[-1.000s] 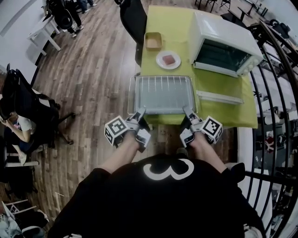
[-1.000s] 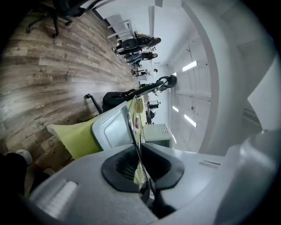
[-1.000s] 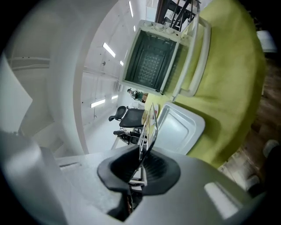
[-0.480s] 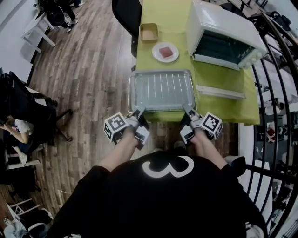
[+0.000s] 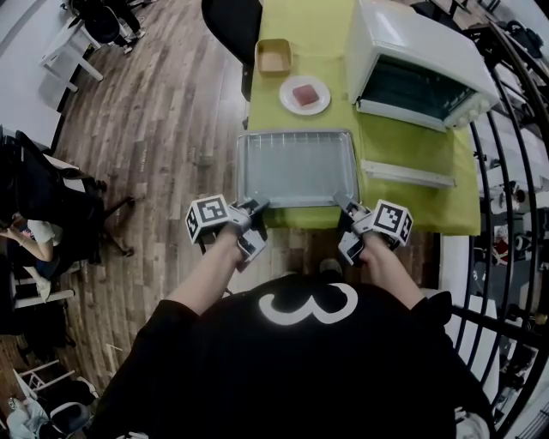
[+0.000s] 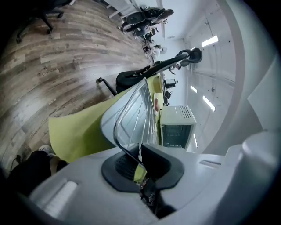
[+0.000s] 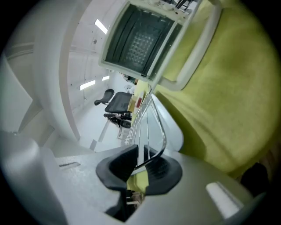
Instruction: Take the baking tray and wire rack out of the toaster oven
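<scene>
The silver baking tray lies on the green-clothed table in front of the toaster oven, with the wire rack lying in it. My left gripper is shut on the near left corner, where the rack wire and the tray rim run between its pads. My right gripper is at the near right corner. Its jaws have just been opening, and the rack wire and tray rim still sit in the narrow gap between them.
The oven's glass door hangs open just right of the tray. A white plate with a pink piece and a wooden box stand behind the tray. A black chair is at the table's far left. A black railing runs along the right.
Both grippers have sunk and tipped downward with the tray's near edge, which now rests low on the tablecloth. The right jaws have parted slightly.
</scene>
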Action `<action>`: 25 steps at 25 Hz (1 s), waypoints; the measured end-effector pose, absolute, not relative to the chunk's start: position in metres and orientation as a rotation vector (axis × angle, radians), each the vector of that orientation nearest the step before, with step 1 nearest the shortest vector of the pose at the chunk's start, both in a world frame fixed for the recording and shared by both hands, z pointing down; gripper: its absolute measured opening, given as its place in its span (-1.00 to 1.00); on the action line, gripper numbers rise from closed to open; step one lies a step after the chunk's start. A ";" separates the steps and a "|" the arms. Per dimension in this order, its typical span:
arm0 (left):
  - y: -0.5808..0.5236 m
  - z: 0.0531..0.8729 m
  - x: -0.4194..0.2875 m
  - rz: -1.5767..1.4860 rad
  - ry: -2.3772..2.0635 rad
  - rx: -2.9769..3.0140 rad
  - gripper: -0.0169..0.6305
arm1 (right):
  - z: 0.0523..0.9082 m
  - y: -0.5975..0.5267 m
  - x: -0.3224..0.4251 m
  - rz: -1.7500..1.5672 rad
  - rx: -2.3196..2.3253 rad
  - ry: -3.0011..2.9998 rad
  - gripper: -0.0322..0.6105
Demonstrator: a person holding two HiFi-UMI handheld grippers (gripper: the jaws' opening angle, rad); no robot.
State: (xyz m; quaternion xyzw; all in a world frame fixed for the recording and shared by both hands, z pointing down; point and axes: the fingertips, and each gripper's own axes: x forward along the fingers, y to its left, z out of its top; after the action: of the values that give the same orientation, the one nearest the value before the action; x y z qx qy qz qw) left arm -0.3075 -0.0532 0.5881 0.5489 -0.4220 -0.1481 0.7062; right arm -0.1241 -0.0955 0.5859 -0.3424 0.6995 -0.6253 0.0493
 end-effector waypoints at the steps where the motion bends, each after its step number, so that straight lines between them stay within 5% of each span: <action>1: -0.053 0.589 -0.307 -0.314 -0.914 1.222 -0.87 | 0.586 -0.094 -0.126 -1.921 -1.016 2.186 -0.76; 6: -0.048 0.583 -0.300 -0.210 -0.776 1.310 -0.85 | 0.586 -0.088 -0.132 -2.010 -0.862 2.364 -0.70; 10: -0.043 0.577 -0.289 -0.113 -0.672 1.411 -0.59 | 0.584 -0.088 -0.131 -2.041 -0.755 2.477 -0.62; 25: -0.023 0.600 -0.297 0.277 -0.724 1.705 -0.55 | 0.600 -0.044 -0.134 -1.939 -0.452 3.131 -0.25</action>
State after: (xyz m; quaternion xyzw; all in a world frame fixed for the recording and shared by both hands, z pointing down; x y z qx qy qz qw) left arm -0.2968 -0.0229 0.5998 0.7332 -0.3115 0.1192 0.5926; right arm -0.1339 -0.0436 0.5998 -0.1168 0.8099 -0.5016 -0.2807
